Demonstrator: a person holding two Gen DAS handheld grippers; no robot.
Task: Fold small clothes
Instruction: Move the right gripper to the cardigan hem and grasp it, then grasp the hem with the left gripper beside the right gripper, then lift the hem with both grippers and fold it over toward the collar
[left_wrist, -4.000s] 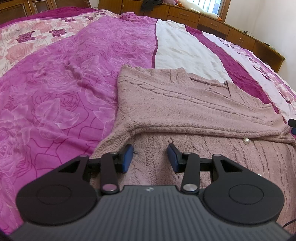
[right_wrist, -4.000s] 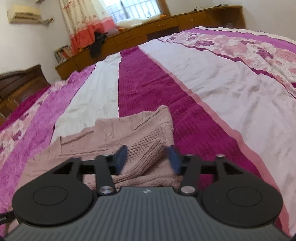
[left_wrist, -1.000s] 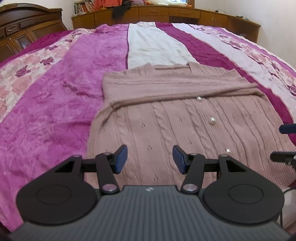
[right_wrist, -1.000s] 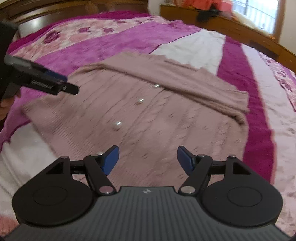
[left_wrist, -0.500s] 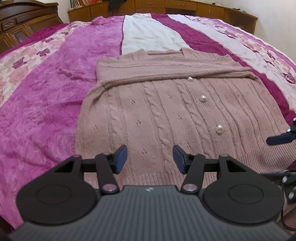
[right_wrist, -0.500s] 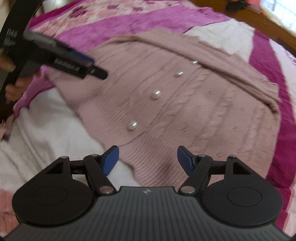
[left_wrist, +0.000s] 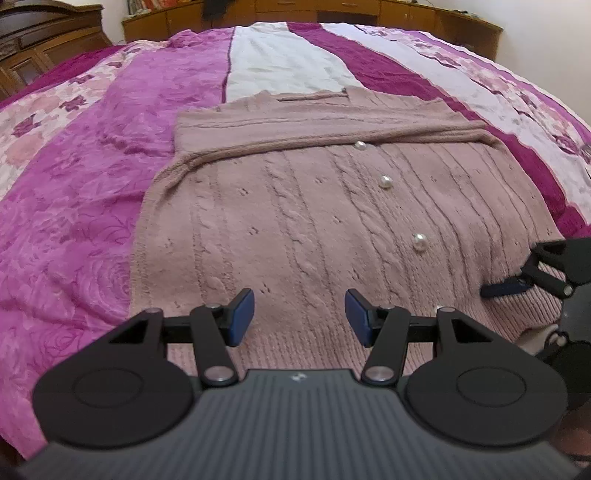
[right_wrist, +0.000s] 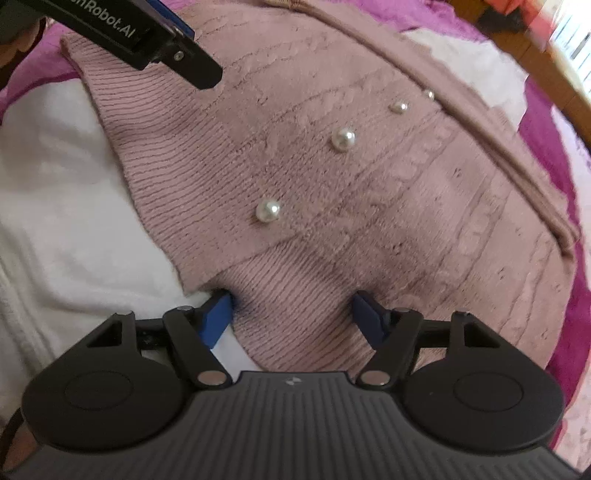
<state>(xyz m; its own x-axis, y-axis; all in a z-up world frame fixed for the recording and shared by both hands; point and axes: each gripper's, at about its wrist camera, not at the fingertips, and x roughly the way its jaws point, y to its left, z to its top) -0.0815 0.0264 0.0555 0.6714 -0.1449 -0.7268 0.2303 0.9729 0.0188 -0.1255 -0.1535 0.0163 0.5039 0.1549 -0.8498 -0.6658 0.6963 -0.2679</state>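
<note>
A dusty-pink cable-knit cardigan (left_wrist: 295, 206) with pearl buttons (left_wrist: 386, 181) lies flat on the bed, its sleeves folded across the chest. My left gripper (left_wrist: 299, 317) hovers open over the ribbed hem on the cardigan's left half, nothing between its pads. In the right wrist view my right gripper (right_wrist: 293, 317) is down at the hem (right_wrist: 295, 295) below the lowest pearl (right_wrist: 269, 211). Its jaws are closing with the ribbing between them, and the pads are still apart from it. One right finger (left_wrist: 506, 288) shows at the left view's right edge.
The bed carries a quilt (left_wrist: 92, 192) striped magenta, white and floral pink. White fleecy cloth (right_wrist: 66, 206) lies by the hem at the near edge. Wooden cabinets (left_wrist: 332, 11) line the far wall, and a dark headboard (left_wrist: 33, 40) stands at the far left.
My right gripper has dropped and rolled down onto the hem, and its jaws have narrowed a little. The left gripper has edged slightly closer to the hem, still equally wide.
</note>
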